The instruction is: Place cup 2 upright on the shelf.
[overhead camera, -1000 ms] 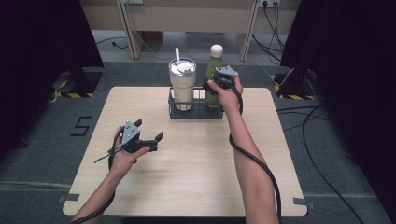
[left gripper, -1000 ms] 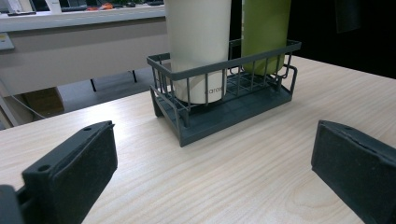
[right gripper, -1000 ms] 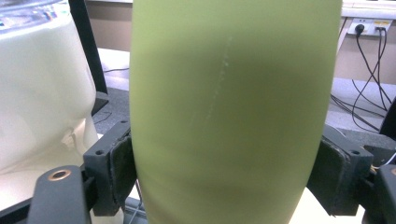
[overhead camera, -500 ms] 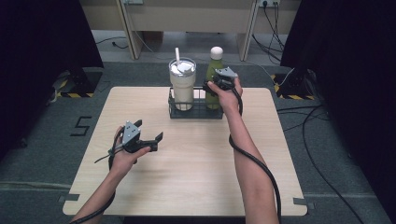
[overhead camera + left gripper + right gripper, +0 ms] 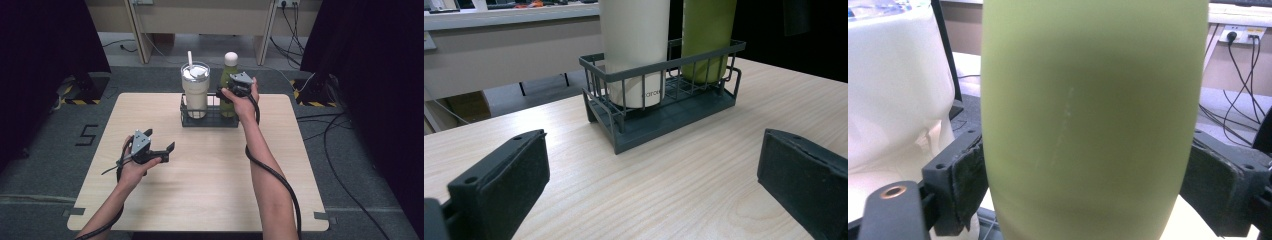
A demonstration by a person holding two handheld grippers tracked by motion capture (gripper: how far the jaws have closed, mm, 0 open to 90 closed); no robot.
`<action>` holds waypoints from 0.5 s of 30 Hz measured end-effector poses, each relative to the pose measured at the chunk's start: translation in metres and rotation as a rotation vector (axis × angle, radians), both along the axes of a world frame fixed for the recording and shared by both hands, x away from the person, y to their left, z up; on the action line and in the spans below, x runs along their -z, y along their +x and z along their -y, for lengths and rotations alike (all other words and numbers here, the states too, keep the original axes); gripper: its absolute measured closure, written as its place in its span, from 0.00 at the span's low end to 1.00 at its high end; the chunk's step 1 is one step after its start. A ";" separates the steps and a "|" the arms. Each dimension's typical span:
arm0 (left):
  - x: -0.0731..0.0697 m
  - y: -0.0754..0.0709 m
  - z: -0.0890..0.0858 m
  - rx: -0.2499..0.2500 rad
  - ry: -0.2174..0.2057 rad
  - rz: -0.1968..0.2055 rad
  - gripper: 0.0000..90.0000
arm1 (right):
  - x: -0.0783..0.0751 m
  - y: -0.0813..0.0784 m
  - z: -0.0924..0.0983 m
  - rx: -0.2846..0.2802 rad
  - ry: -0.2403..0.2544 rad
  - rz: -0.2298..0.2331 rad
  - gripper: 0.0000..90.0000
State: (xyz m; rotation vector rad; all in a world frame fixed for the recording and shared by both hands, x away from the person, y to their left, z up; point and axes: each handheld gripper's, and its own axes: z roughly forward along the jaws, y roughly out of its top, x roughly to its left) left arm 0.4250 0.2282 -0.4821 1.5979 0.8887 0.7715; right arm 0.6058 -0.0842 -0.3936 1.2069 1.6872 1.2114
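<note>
Pale wood table [image 5: 210,165] is carrying everything, dark curtains on both sides, cables trailing on the floor at right.

Going left to right: my left hand-held gripper [image 5: 162,149] is hovering released over the near-left of the table, nothing between the pads, well apart from the rack. The dark wire rack [image 5: 209,120] is sitting at the far middle edge. The cream tumbler [image 5: 195,90] with its lid and straw is standing upright in the rack's left half, just beside the bottle.

The green bottle [image 5: 1093,115] is standing upright in the rack's right half. My right hand-held gripper [image 5: 229,94] is straddling its body; the jaws have just been opening, the bottle is sitting between them, and the pads [image 5: 965,182] are looking clear of the wall, so it's released, not gripping.

I'm judging the bottle as rigid and smooth, so likely slippery, and possibly heavy if full. I'm favouring a mid-body hold, squarely across the widest part.

What's getting in the way: the tumbler is crowding the left jaw, and the rack rail [image 5: 659,67] is blocking any sideways pull, so the bottle needs a straight lift out.
</note>
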 end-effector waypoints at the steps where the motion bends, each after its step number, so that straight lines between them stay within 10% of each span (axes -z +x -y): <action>1: 0.000 0.000 0.000 0.000 0.000 0.000 0.00 | 0.001 -0.001 0.000 -0.005 0.003 -0.002 0.14; 15: 0.000 0.000 0.001 0.002 0.001 -0.001 0.00 | 0.001 -0.009 0.004 -0.026 0.002 0.002 0.11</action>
